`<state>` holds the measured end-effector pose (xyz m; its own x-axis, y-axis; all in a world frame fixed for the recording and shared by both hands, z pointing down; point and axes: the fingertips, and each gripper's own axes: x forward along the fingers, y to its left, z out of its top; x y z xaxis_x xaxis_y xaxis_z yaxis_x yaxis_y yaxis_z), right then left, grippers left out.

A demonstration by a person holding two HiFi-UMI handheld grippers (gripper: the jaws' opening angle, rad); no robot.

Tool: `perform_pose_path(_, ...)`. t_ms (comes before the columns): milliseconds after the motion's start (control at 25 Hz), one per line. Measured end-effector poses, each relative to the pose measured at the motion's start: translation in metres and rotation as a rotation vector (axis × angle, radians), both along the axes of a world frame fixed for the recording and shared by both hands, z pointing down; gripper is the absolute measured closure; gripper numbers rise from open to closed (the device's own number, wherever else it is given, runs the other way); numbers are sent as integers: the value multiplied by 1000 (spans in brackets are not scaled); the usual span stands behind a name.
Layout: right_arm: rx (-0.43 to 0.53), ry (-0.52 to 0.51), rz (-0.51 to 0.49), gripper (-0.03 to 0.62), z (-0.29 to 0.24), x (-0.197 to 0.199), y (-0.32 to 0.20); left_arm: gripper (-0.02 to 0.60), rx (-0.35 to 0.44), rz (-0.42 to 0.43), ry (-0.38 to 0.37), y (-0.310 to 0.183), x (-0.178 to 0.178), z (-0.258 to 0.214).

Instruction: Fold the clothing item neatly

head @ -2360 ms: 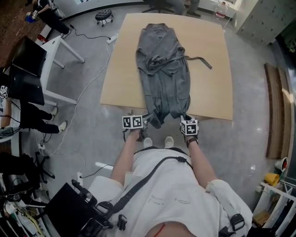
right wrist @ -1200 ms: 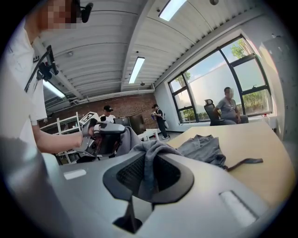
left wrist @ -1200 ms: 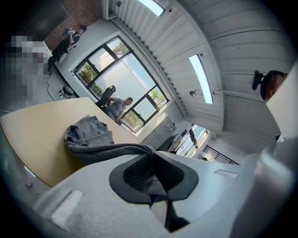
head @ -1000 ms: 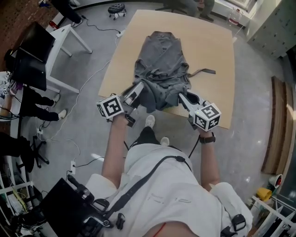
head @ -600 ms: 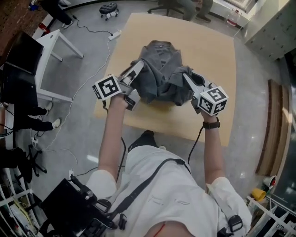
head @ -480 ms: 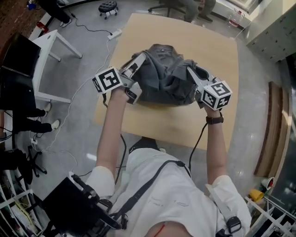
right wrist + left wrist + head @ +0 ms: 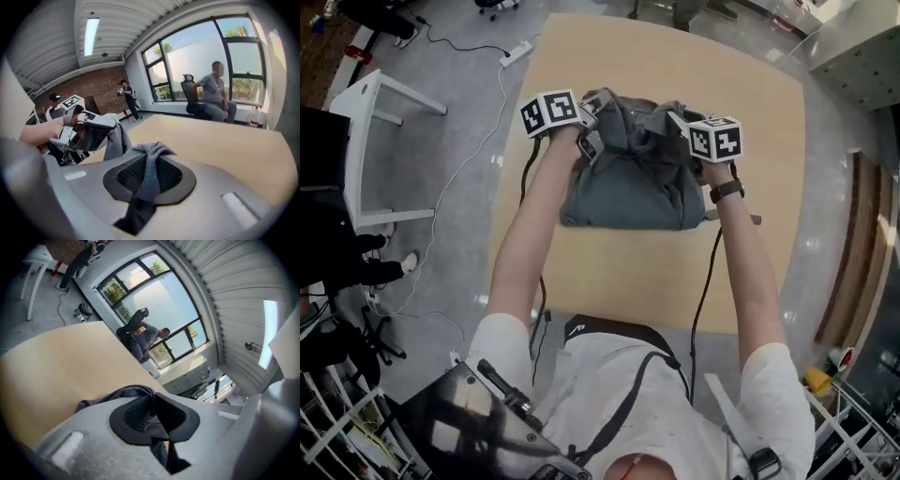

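Both lower corners of the grey garment (image 7: 628,183) have been carried from the near edge of the table (image 7: 656,272) up over the cloth to its far end. At left, the left hand-held gripper (image 7: 589,120) is clamped on a bunch of grey fabric. At right, the right hand-held gripper (image 7: 677,120) pinches its corner the same way. The garment now lies doubled across the table's far half, so the first halving looks nearly done. Letting go and smoothing probably come next.
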<state>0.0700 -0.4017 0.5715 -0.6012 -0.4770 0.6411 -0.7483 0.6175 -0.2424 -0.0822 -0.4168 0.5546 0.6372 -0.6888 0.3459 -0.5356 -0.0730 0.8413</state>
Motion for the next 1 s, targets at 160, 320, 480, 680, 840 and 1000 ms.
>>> perform_pose_path(160,-87,5,77,480,61,0,-31,441,-60,40,-129,-30,2,70)
perform_pose_path(320,-37,66,33,276,59,6,-49,365,24,183,-396,-33,-7,72)
perform_pose_path(480,22,59,2,247,42,27,-29,300,41,292,-500,5,-23,73)
perform_pose_path(680,32,13,85,259,34,71,49,293,-13,253,-519,100,-56,81)
perform_pose_path(840,-35,42,127,261,61,104,144,295,-86,262,-531,213,-56,108)
perform_pose_path(1000,-150,67,220,286,108,122,207,296,-149,207,-586,270,-53,140)
